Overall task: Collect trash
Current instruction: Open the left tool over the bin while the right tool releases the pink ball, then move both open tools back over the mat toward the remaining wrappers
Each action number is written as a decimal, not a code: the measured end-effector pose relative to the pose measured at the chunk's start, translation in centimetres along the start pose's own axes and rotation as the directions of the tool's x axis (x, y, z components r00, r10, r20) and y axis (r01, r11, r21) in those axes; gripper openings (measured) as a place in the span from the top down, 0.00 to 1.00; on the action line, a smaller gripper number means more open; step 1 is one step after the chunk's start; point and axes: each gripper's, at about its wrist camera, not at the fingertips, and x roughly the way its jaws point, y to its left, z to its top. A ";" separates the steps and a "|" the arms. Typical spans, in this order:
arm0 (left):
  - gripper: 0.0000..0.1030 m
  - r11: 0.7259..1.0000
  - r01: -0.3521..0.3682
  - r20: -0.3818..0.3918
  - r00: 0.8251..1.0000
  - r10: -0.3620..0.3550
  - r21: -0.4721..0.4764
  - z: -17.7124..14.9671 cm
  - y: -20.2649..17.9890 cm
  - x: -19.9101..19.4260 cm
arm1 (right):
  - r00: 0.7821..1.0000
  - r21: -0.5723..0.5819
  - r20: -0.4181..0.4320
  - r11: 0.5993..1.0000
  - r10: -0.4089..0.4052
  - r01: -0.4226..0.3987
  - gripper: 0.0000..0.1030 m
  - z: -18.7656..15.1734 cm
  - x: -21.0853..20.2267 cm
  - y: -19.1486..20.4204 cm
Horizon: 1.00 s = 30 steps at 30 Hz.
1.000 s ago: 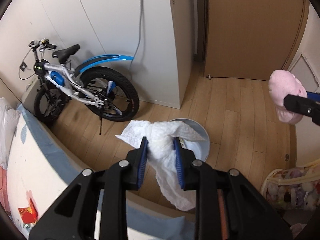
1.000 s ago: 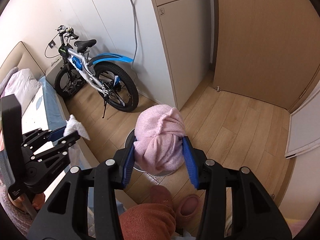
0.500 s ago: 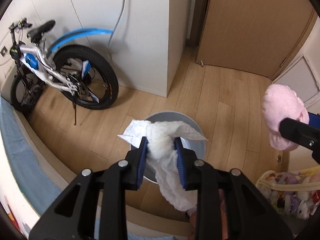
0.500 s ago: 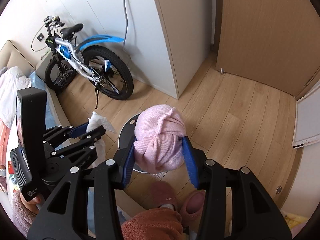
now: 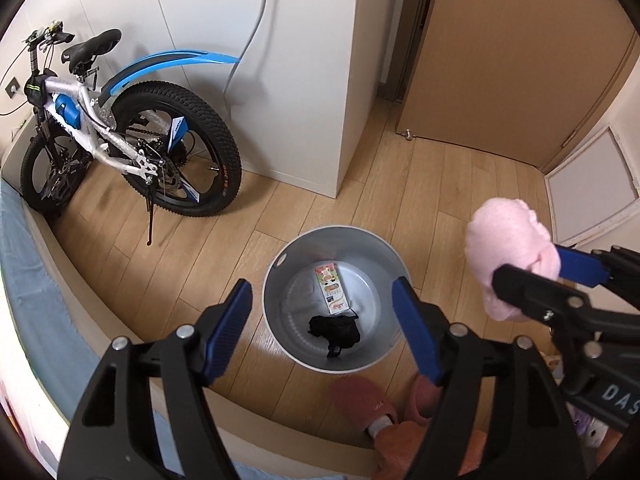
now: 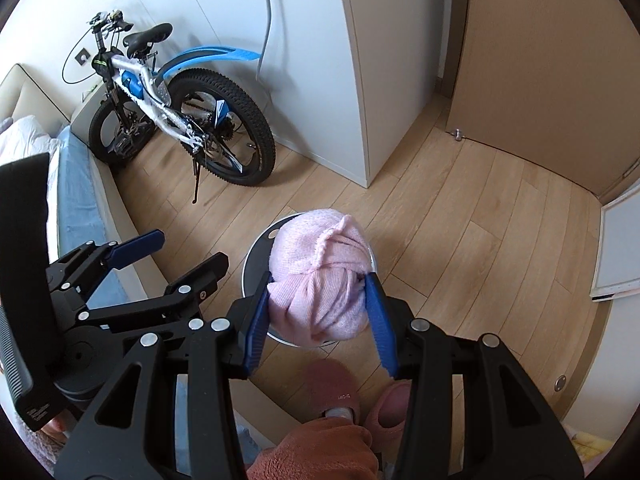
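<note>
Our left gripper (image 5: 322, 312) is opening, nothing between its jaws, above the bin (image 5: 276, 268). Our right gripper (image 6: 318, 314) grips the pink bundle (image 6: 320, 272) near the bin's rim; released there, it could land on the floor.

Bicycle (image 5: 128, 136) beside white cabinet (image 5: 304, 60)

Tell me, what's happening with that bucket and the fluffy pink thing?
A person is tidying up with tongs in each hand. The left tongs hang above the gray bin with their jaws opening and nothing between them. Inside the bin lie a small carton and a black bundle. The right tongs grip a balled-up pink cloth over the same bin. The person's pink slippers stand right next to it.
</note>
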 end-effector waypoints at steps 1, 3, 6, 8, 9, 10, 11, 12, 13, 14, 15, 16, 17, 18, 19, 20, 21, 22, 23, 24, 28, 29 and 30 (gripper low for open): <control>0.28 1.000 0.001 -0.001 1.000 -0.001 -0.005 0.0 0.2 -0.1 | 1.000 -0.001 -0.001 1.000 0.001 -0.001 0.58 0.0 0.1 0.0; 0.28 1.000 -0.003 0.001 1.000 0.003 -0.016 0.1 0.6 -0.2 | 1.000 -0.006 -0.007 1.000 0.003 -0.003 0.58 0.1 0.4 0.3; 0.28 0.999 -0.017 0.010 1.000 0.018 -0.040 0.3 1.5 -0.4 | 1.000 -0.023 -0.020 1.000 0.011 -0.012 0.58 0.3 1.0 1.0; 0.28 0.998 -0.031 0.014 0.999 0.032 -0.051 0.3 2.0 -0.4 | 0.999 -0.037 -0.032 0.999 0.019 -0.020 0.58 0.3 1.6 1.5; 0.28 0.998 -0.034 0.015 0.999 0.035 -0.058 0.3 2.3 -0.4 | 0.999 -0.042 -0.038 0.999 0.024 -0.026 0.57 0.4 1.9 1.7; 0.28 0.997 -0.038 0.015 0.999 0.039 -0.066 0.3 2.5 -0.4 | 0.999 -0.046 -0.045 0.998 0.030 -0.032 0.56 0.4 2.2 1.9; 0.28 0.996 -0.046 0.015 0.999 0.047 -0.072 0.3 2.8 -0.4 | 0.998 -0.045 -0.047 0.998 0.033 -0.036 0.52 0.5 2.3 2.0; 0.28 0.995 -0.053 0.014 0.998 0.054 -0.079 0.3 3.0 -0.4 | 0.998 -0.044 -0.048 0.998 0.032 -0.034 0.49 0.5 2.5 2.1; 0.28 0.995 -0.054 0.011 0.998 0.055 -0.090 0.4 3.3 -0.3 | 0.998 -0.044 -0.047 0.999 0.029 -0.031 0.42 0.6 2.7 2.1; 0.28 0.994 -0.046 0.009 0.999 0.047 -0.101 0.4 3.7 -0.3 | 0.999 -0.043 -0.043 0.999 0.027 -0.029 0.38 0.7 2.8 2.0; 0.28 0.993 -0.039 0.007 0.999 0.040 -0.112 0.5 4.0 -0.3 | 0.999 -0.040 -0.043 0.999 0.023 -0.024 0.38 0.7 2.8 2.0; 0.28 0.992 -0.041 0.006 0.999 0.042 -0.119 0.6 4.2 -0.3 | 0.999 -0.041 -0.045 0.999 0.020 -0.022 0.38 0.7 2.9 1.9; 0.28 0.992 -0.045 0.007 0.999 0.047 -0.120 0.6 4.3 -0.4 | 0.999 -0.041 -0.044 0.999 0.017 -0.019 0.38 0.7 2.9 2.0; 0.28 0.992 -0.049 0.008 0.999 0.050 -0.120 0.6 4.3 -0.4 | 0.999 -0.040 -0.041 0.999 0.013 -0.015 0.38 0.7 2.8 1.9; 0.28 0.991 -0.051 0.009 0.999 0.052 -0.121 0.5 4.2 -0.4 | 0.999 -0.039 -0.037 0.999 0.013 -0.014 0.38 0.7 2.6 1.9; 0.28 0.991 -0.051 0.010 0.999 0.053 -0.121 0.5 4.3 -0.4 | 0.999 -0.038 -0.034 0.999 0.013 -0.015 0.38 0.7 2.5 1.8; 0.28 0.991 -0.051 0.009 0.999 0.053 -0.121 0.6 4.3 -0.4 | 0.999 -0.036 -0.032 0.999 0.012 -0.013 0.38 0.7 2.4 1.8; 0.28 0.991 -0.053 0.010 0.998 0.055 -0.121 0.6 4.3 -0.4 | 0.999 -0.035 -0.030 0.999 0.011 -0.013 0.38 0.6 2.3 1.8; 0.28 0.991 -0.057 0.010 0.998 0.058 -0.120 0.6 4.3 -0.4 | 0.999 -0.032 -0.030 0.999 0.011 -0.012 0.38 0.6 2.2 1.7; 0.28 0.991 -0.059 0.011 0.998 0.061 -0.120 0.6 4.4 -0.5 | 0.999 -0.029 -0.031 0.999 0.012 -0.013 0.38 0.6 2.1 1.7; 0.28 0.990 -0.070 0.024 0.997 0.074 -0.124 0.4 4.7 -1.2 | 1.000 -0.027 -0.023 1.000 0.005 -0.006 0.38 0.4 1.3 1.9; 0.28 0.989 -0.074 0.029 0.997 0.078 -0.127 0.2 4.8 -1.6 | 1.000 -0.026 -0.021 1.000 0.005 -0.006 0.38 0.4 1.2 2.0; 0.28 0.988 -0.077 0.032 0.996 0.081 -0.131 0.1 5.0 -1.9 | 1.000 -0.024 -0.020 1.000 0.007 -0.007 0.38 0.3 0.9 2.1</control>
